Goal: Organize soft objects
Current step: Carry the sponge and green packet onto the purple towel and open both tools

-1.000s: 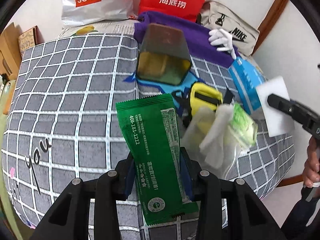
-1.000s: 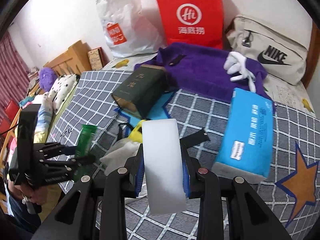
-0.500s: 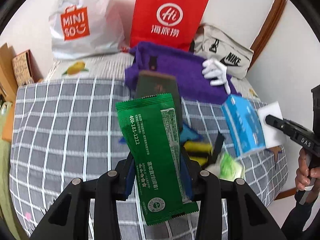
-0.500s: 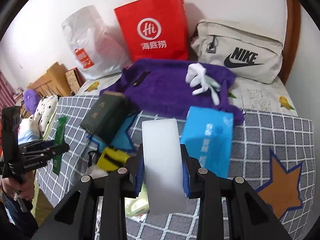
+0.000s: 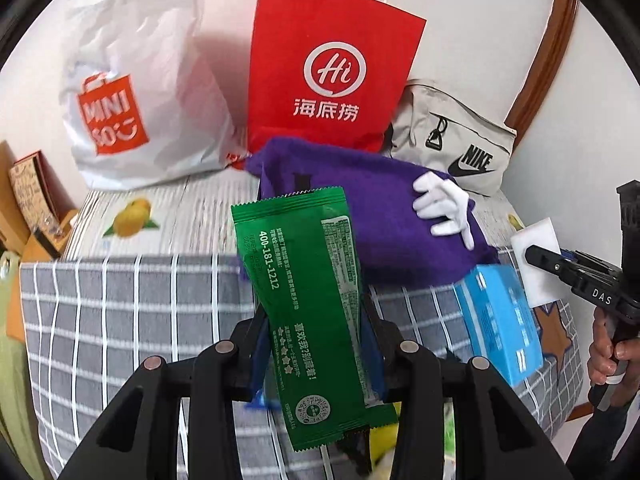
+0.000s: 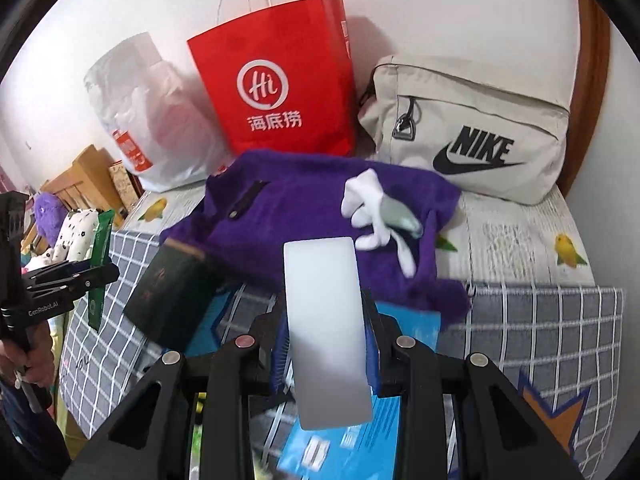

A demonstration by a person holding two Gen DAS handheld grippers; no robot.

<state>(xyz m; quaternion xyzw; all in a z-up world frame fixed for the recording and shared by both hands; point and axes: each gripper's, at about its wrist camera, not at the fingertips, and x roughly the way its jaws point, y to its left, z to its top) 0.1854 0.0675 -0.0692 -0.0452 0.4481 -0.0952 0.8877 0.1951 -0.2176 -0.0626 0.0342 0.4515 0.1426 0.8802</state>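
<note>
1. A green packet (image 5: pixel 308 304) is clamped in the left gripper (image 5: pixel 316 344), and a white sponge block (image 6: pixel 326 320) in the right gripper (image 6: pixel 326 354), both held above the bed (image 5: pixel 120 312).
2. Left on the checked cover: a blue tissue pack (image 5: pixel 500 320) and a dark box (image 6: pixel 168 300).
3. Nothing is seen bagged; sorting is judged barely begun, the red bag (image 6: pixel 280 84) standing at the bed's far edge.

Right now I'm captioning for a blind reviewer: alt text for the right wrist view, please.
The right gripper clamps a white sponge block above a grey checked bedspread. Beyond lie a purple garment, red paper bag and beige Nike bag.
</note>
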